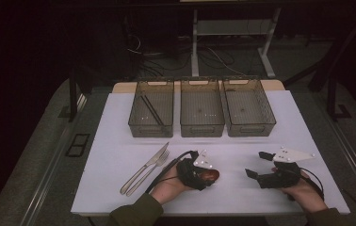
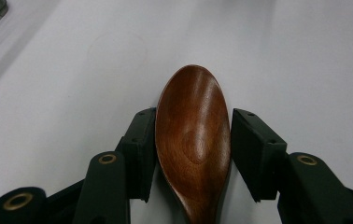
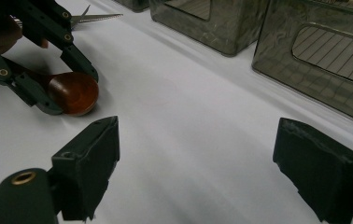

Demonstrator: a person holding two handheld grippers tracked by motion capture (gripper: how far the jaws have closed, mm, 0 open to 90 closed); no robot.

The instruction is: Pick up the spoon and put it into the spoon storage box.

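A white, smooth table sheet (image 1: 119, 183) carries three see-through grey plastic bins (image 1: 202, 113) in a row at the far side (the leftmost holds dark sticks). Nearer lie one steel table knife (image 1: 144, 168) and one steel fork (image 1: 153, 165), side by side, just left of the left gripper (image 2: 193, 140). That gripper's jaws hug a glossy brown wooden spoon (image 2: 194, 135), its rounded bowl on the sheet between them. The right gripper (image 3: 198, 172) gapes wide, holding nothing, well apart.
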